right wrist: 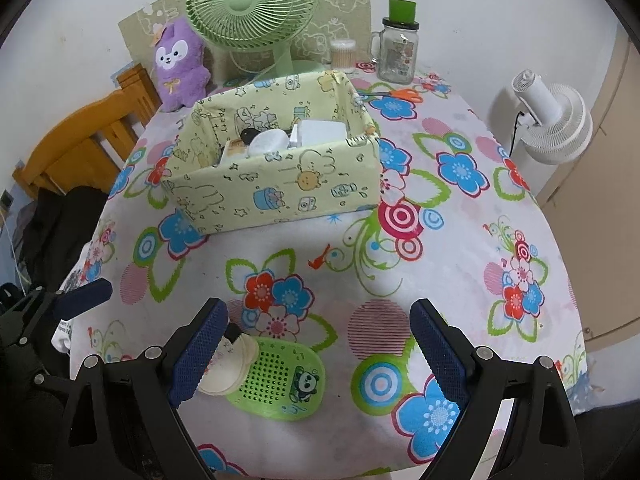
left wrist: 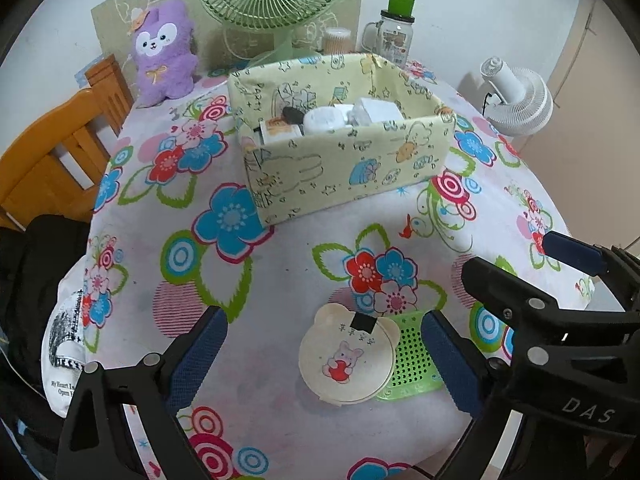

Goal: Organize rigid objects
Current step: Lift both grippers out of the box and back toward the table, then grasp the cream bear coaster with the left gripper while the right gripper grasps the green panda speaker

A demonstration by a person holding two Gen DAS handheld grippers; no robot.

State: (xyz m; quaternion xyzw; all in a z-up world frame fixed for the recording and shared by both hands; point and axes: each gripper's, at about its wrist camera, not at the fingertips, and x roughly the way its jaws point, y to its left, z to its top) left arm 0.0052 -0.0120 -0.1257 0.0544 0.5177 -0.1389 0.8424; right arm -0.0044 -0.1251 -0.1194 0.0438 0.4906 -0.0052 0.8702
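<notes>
A: Box (left wrist: pixel 344 168) sits mid-table (left wrist: pixel 280 280), small white things piled inside. And nearer?

B: Green tray (right wrist: pixel 276 380) at the near edge, a round bear-eared case (left wrist: pixel 346 360) overlapping its left end.

A: Grippers?

B: Both spread, holding nothing. Left gripper (left wrist: pixel 324 364) brackets the case; right gripper (right wrist: pixel 316 356) straddles the tray, one finger (right wrist: pixel 198 354) beside the case

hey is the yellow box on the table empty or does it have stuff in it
Not empty. The open-topped box holds several white items and a dark one, visible over its front wall.
</notes>
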